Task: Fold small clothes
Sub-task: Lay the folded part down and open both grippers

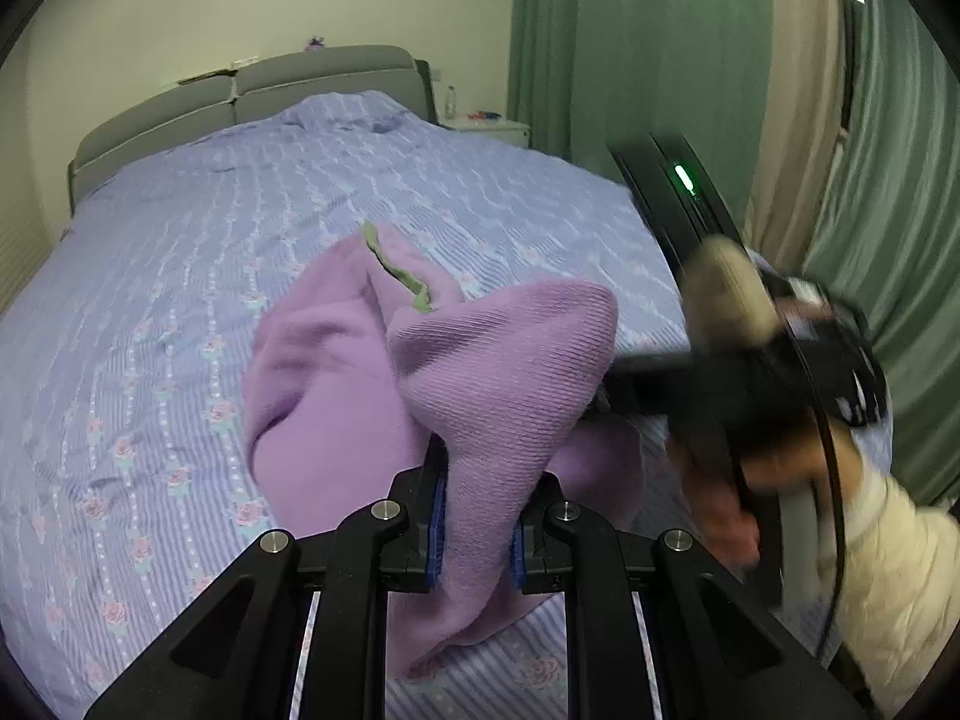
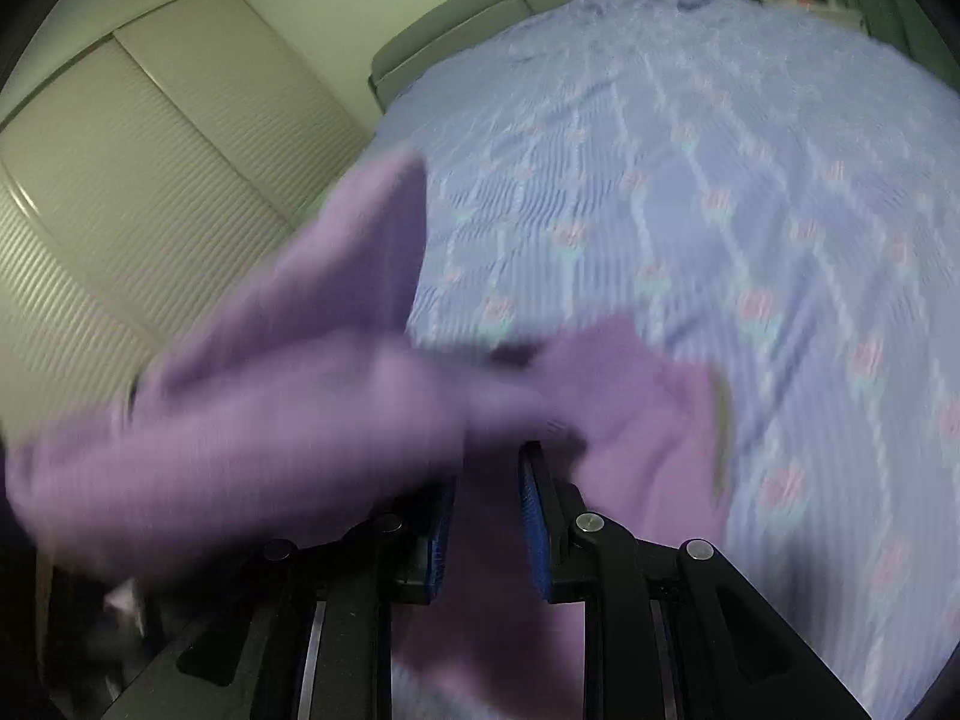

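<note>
both tools pinching the purple garment above the bed

the wide bed with its lilac, flower-striped quilted cover (image 1: pixel 180 276) fills most of both views, running away toward a grey padded headboard (image 1: pixel 240 102). green curtains (image 1: pixel 630 60) hang on its right side, and louvred cream closet doors (image 2: pixel 120 192) stand on its left.

the small purple ribbed knit garment with a green neck trim (image 1: pixel 480 372) is lifted off the cover in a bunched, tented shape; its lower folds sag toward the bed, but i cannot tell whether they touch it. in the left wrist view the green trim sits at the far end, away from the holder.

the left tool (image 1: pixel 477 540) has its blue-padded fingers drawn in on a hanging fold of the knit, cloth filling the gap between them. the right tool (image 2: pixel 483 516), heavily blurred, likewise has purple cloth between its pads and looks clamped on it.

the relation that matters: the cloth stretches sideways between the two tools, from the left tool toward the right tool (image 1: pixel 648 384), which is just beside it on its right. so the garment's long axis probably lies across the bed's near edge, with each tool holding one end. laying it flat likely calls for spreading the tools apart and lowering together; neither is clearly nearer the bed.
</note>
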Available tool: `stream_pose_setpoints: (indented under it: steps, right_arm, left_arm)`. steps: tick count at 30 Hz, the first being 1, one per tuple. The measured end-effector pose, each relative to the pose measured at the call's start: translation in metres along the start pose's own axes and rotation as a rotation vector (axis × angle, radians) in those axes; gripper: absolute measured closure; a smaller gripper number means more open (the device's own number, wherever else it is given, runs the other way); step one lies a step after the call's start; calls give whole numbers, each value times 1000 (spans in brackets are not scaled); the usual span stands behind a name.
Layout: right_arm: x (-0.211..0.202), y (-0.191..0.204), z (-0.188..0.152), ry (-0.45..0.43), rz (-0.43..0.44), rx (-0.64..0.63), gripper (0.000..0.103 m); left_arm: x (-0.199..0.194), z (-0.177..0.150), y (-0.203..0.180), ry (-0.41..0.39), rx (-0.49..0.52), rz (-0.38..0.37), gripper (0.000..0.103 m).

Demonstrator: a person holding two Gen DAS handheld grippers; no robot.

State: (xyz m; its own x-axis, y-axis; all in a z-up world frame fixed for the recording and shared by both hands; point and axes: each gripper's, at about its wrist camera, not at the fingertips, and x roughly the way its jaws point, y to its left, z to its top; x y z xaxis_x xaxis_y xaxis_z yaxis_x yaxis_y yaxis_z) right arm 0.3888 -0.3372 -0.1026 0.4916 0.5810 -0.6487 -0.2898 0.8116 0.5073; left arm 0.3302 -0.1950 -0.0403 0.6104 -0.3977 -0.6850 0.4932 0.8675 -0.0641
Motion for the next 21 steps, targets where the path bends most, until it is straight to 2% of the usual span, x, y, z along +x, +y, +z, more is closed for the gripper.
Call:
stream_pose_setpoints:
  steps: [2,4,9,11,12,14,18,20,21]
  right_arm:
    - [-1,-8,12,-27,-27,-5,80]
    - [-4,-16,19,-32,-16,8,80]
    - [-2,-33,27,0,-104,-21,80]
    - [-1,-46,26,14,-114,-3,80]
    - [0,-52,26,20,-128,3,80]
    - [-5,-60,21,22,-162,11,80]
    - [-24,-77,10,-5,-171,66,80]
    - [-42,-75,4,-30,-188,86,80]
    - [-47,-73,4,-43,-193,87,80]
  left_arm:
    - [8,0,-7,17,16,-15,85]
    - [20,1,-13,46,23,-35,85]
    - [53,2,-28,123,0,-70,84]
    - [64,0,-32,147,-19,-79,82]
    - [67,-1,-33,154,-24,-82,80]
    - [72,-5,-35,170,-28,-93,66]
    - [69,-10,-40,160,9,-81,54]
    - [56,-11,-45,139,21,-105,34]
    - [46,-12,-47,121,36,-109,33]
